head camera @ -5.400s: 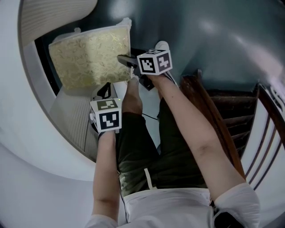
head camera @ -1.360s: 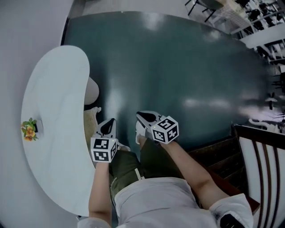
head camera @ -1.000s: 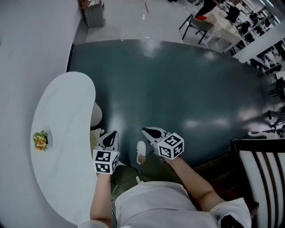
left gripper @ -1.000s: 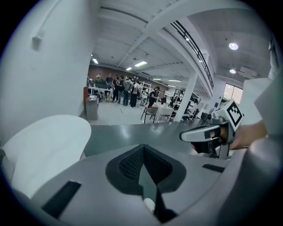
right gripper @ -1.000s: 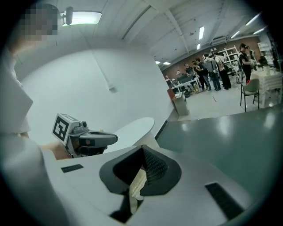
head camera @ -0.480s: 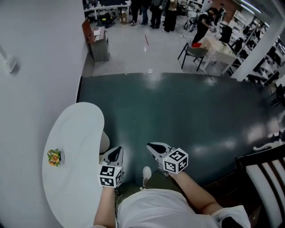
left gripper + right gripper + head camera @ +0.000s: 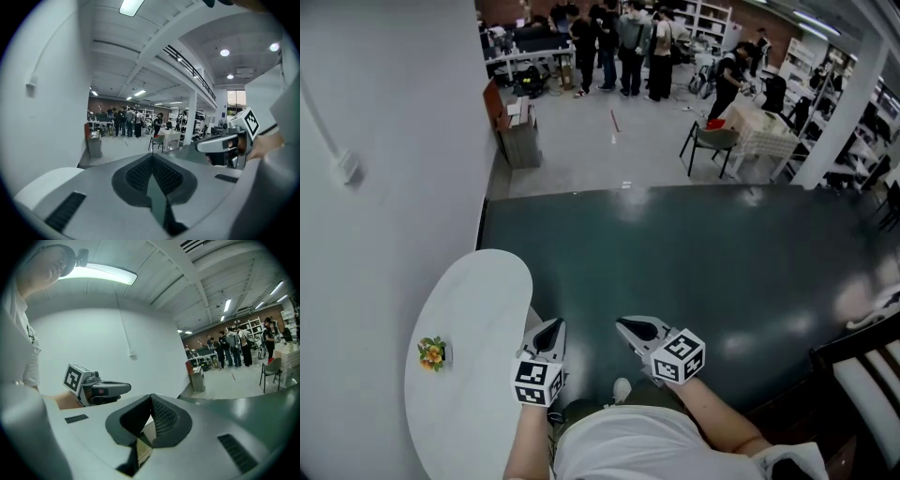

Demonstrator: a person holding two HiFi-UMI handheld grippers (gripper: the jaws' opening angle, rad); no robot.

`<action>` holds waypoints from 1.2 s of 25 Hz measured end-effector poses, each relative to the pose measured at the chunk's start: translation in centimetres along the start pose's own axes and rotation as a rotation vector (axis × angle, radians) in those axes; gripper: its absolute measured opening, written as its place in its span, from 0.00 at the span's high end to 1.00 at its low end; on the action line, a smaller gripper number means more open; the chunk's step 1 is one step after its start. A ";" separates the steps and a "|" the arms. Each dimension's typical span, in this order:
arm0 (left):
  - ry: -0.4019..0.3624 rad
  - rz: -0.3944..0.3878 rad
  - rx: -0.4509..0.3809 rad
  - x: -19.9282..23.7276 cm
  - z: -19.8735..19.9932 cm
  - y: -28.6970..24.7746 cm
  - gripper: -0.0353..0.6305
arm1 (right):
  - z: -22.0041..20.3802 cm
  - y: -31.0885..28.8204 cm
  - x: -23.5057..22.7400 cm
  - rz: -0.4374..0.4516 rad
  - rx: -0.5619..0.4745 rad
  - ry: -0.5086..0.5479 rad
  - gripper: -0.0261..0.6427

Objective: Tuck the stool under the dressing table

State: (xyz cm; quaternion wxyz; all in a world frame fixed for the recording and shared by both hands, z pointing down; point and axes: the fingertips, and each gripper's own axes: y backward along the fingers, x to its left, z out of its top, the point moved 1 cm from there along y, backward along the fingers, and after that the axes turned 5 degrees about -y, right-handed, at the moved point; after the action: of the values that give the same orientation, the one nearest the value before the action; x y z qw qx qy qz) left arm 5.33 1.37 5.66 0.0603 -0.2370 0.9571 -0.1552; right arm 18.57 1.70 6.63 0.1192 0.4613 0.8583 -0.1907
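the stool shows plainly in no view. from the head view i judge it sits beneath the white dressing table (image 7: 473, 356), whose curved top fills the 8 o'clock part of that picture. a thin pale edge at the top's rim, at about 10 o'clock from the left gripper (image 7: 549, 328), may be part of it, but i cannot tell. a small flower ornament (image 7: 432, 352) rests on the top, at 9 o'clock from that gripper.

the left gripper hovers just beside the table's rim with its jaws pressed together and nothing between them. the right gripper (image 7: 630, 326), at 3 o'clock from the left one and apart from it, is likewise closed on nothing. both point toward 12 o'clock, over the dark green floor mat (image 7: 694, 253), touching no furniture. a shoe (image 7: 622, 389) peeks out below them.

a dark chair (image 7: 862, 375) stands at 4 o'clock, and people (image 7: 619, 33) gather far off at 12 o'clock.

the tucking looks finished, with the person standing clear. what the next move calls for, i think, is a look down to check that the stool sits fully under, and a light push with closed jaws if it does not.
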 end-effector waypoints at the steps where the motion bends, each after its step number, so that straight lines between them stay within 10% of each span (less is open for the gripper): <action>1: -0.012 0.000 -0.007 -0.1 0.5 0.0 0.94 | 0.4 0.2 0.0 -0.003 -0.007 0.011 0.95; 30: -0.052 -0.004 -0.122 -1.5 4.1 0.6 0.94 | 3.2 2.9 -0.1 -0.074 -0.102 0.126 0.95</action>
State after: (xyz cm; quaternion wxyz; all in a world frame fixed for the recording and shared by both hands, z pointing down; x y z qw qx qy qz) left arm 7.20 1.47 1.70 0.0705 -0.2462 0.9624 -0.0905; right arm 21.14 1.68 3.17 0.0811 0.4339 0.8890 -0.1217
